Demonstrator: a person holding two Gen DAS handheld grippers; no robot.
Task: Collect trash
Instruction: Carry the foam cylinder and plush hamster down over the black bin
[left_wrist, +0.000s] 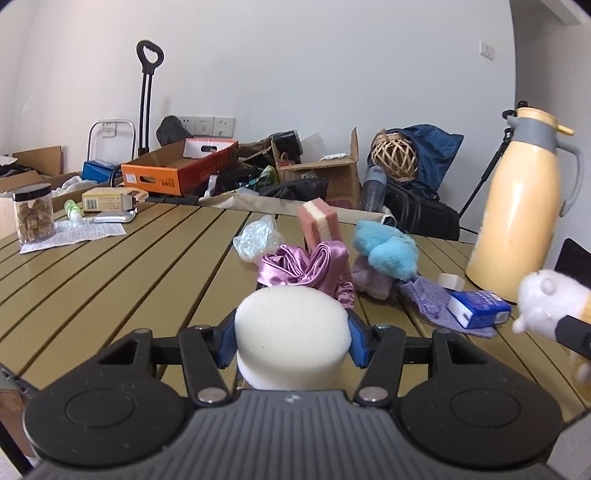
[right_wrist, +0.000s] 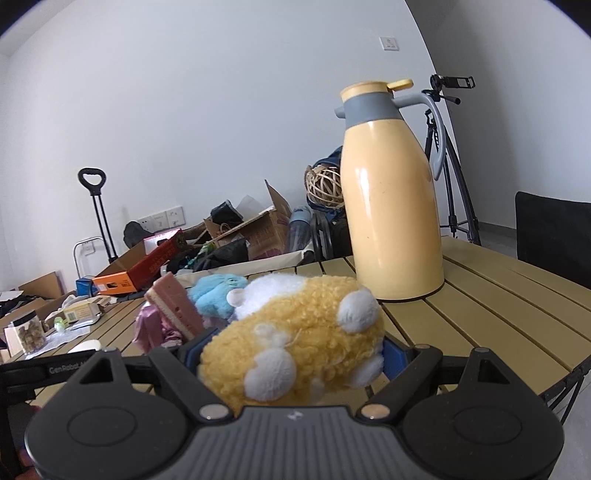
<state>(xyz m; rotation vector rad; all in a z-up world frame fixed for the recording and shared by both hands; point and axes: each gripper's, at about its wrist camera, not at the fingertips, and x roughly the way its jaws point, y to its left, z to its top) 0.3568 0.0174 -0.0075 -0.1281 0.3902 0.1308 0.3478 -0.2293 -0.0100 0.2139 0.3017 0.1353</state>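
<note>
My left gripper (left_wrist: 292, 341) is shut on a round white foam sponge (left_wrist: 291, 321), its blue pads pressing both sides, a little above the slatted table (left_wrist: 129, 277). My right gripper (right_wrist: 295, 356) is shut on a yellow and white plush toy (right_wrist: 303, 332); the toy's white head (left_wrist: 546, 302) shows at the right edge of the left wrist view. Ahead of the sponge lie a crumpled clear plastic bag (left_wrist: 256, 238), a purple satin cloth (left_wrist: 306, 266), an upright pink sponge (left_wrist: 319, 225) and a blue fluffy toy (left_wrist: 384, 249).
A tall yellow thermos jug (left_wrist: 521, 206) stands at the right, with a tape roll (left_wrist: 451, 280), a blue tissue pack (left_wrist: 480, 308) and a lilac rag (left_wrist: 428, 299) near it. A jar (left_wrist: 33, 214), a paper sheet and a small box (left_wrist: 107, 201) sit far left. Cardboard boxes clutter the floor behind.
</note>
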